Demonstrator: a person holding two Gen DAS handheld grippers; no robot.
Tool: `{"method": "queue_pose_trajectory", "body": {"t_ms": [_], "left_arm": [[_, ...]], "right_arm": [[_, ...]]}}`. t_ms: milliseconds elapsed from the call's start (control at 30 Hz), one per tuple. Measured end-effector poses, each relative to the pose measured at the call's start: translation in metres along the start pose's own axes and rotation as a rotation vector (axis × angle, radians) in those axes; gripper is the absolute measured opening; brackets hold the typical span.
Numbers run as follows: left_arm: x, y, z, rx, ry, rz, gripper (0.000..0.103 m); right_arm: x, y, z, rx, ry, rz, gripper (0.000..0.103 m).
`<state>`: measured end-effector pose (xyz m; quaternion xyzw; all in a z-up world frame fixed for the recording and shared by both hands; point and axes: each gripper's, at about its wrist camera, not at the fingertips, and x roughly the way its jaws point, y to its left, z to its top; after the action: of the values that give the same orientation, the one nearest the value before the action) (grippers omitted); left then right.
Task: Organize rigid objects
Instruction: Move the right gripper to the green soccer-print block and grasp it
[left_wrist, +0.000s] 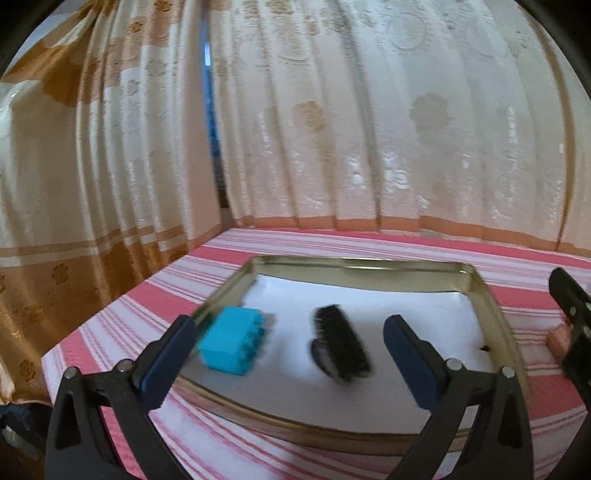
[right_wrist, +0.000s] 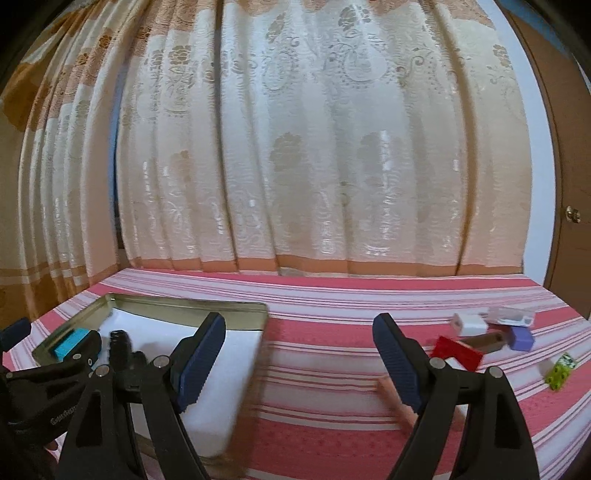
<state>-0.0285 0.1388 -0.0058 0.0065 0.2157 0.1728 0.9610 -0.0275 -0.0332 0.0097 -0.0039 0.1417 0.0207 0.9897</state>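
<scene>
Left claw (left_wrist: 288, 354): wide, empty, poised over the tray (left_wrist: 495, 310), likely after a drop.
Right claw (right_wrist: 299, 354): wide, empty, facing loose pieces.
Tray: blue block (left_wrist: 232, 339), black brush (left_wrist: 340, 341) collected inside.
Striped surface (right_wrist: 332, 295): red block (right_wrist: 458, 350), green die (right_wrist: 559, 371) unsorted.
</scene>
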Motion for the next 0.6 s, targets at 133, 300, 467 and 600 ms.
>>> {"method": "queue_pose_trajectory", "body": {"t_ms": [133, 300, 467, 600], "left_arm": [[-0.004, -0.023, -0.001, 0.048, 0.021, -0.101, 0.103], [-0.016, -0.057, -0.003, 0.077, 0.033, -0.197, 0.103], [-0.032, -0.091, -0.006, 0.1, 0.036, -0.288, 0.103], [-0.043, -0.119, -0.008, 0.128, 0.039, -0.342, 0.103]], "right_arm": [[0.0, -0.019, 0.0, 0.007, 0.013, -0.025, 0.084], [-0.003, -0.044, -0.001, -0.001, 0.023, -0.071, 0.084], [-0.005, -0.078, -0.001, 0.025, 0.036, -0.119, 0.084], [-0.008, -0.104, -0.002, 0.059, 0.052, -0.149, 0.084]]}}
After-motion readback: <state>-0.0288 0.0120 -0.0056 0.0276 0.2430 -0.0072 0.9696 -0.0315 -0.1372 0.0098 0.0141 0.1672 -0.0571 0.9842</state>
